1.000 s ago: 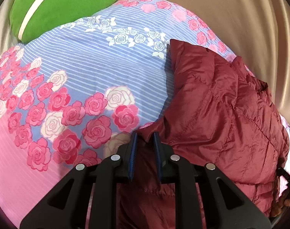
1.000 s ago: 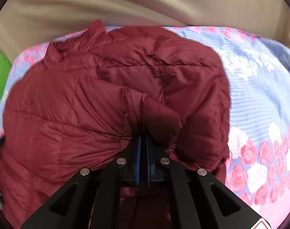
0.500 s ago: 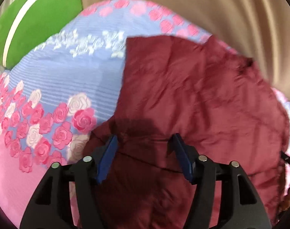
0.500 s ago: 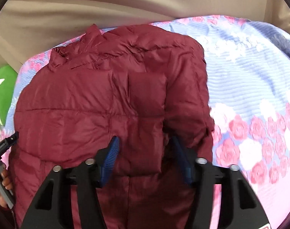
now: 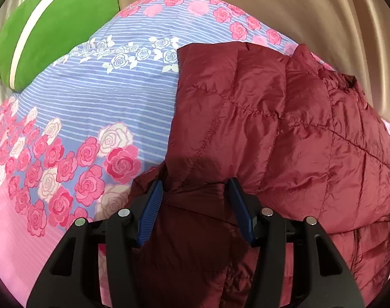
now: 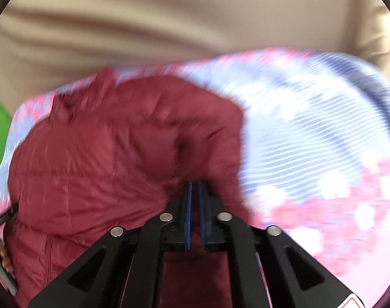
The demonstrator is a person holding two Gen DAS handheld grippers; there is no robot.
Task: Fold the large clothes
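The left gripper (image 5: 195,187) stands spread over the maroon jacket (image 5: 284,133); the right gripper (image 6: 195,192) is closing on a fold.

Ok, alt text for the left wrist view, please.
The left gripper hangs open over the near edge of a folded maroon puffer jacket, its blue pads apart and gripping nothing. The jacket lies on a rose-print bedspread, with a green cushion at far left.

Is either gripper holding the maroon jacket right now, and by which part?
The left gripper stands open over the jacket, holding nothing. The right gripper is closing on a fold near its right edge; the exact part is blurred.
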